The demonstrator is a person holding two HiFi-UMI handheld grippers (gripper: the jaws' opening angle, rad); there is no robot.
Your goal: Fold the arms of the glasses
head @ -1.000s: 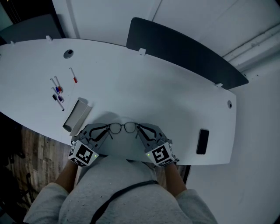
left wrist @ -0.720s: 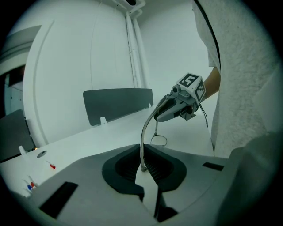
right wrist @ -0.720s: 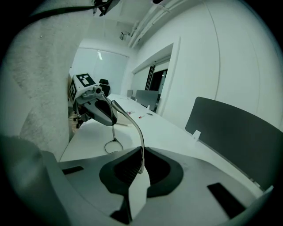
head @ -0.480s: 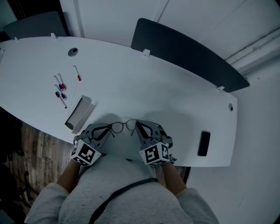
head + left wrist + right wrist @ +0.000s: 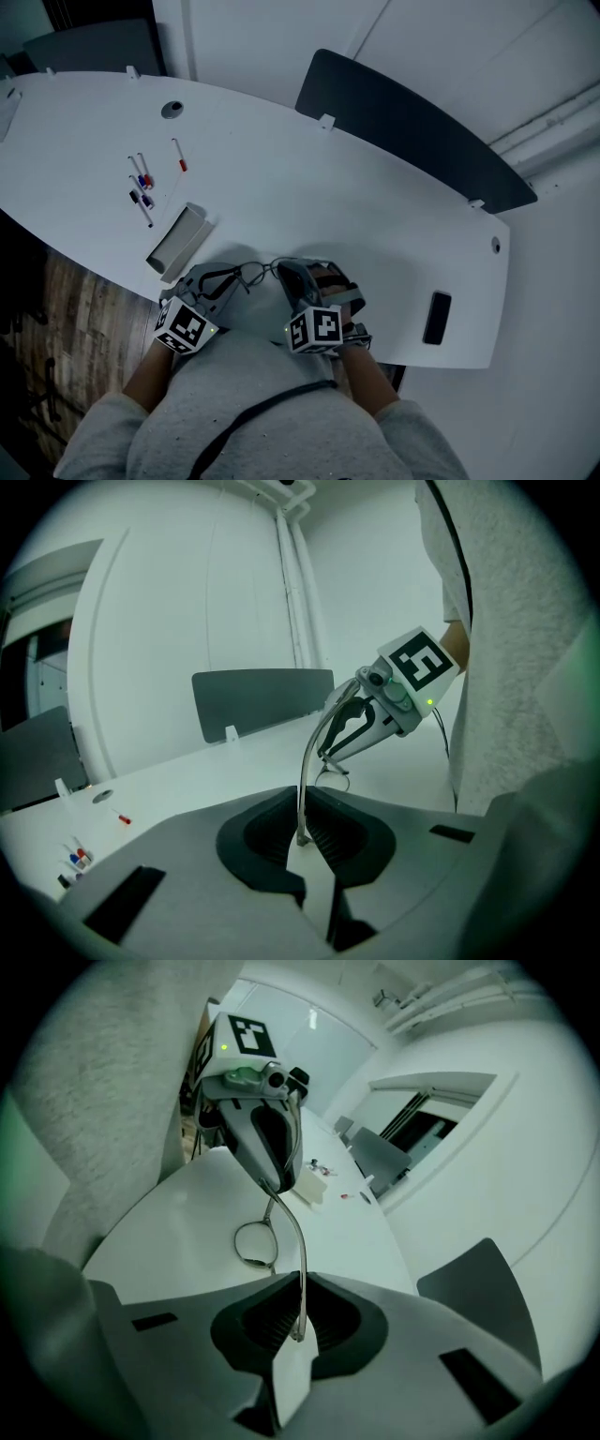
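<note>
The thin-framed glasses [image 5: 255, 273] hang just above the near edge of the white table [image 5: 375, 216], held between both grippers. My left gripper [image 5: 228, 280] is shut on the left arm [image 5: 302, 794], a thin curved rod whose tip lies between its pads; its jaws have just been closing on it. My right gripper [image 5: 292, 278] is shut on the other arm [image 5: 300, 1269] and stands rolled over, covering one lens in the head view. One round lens [image 5: 255, 1244] shows in the right gripper view, beyond it the left gripper [image 5: 272, 1152]. The left gripper view shows the right gripper [image 5: 349, 731].
A grey open box [image 5: 176, 242] lies left of the grippers. Several markers [image 5: 141, 186] and a red-tipped pen [image 5: 178, 155] lie farther left. A black phone [image 5: 437, 317] rests near the right front edge. A dark panel [image 5: 412, 127] stands behind the table.
My right gripper has rolled over and moved left toward the left gripper, carrying its arm of the glasses inward. The left gripper has stayed about where it was.
</note>
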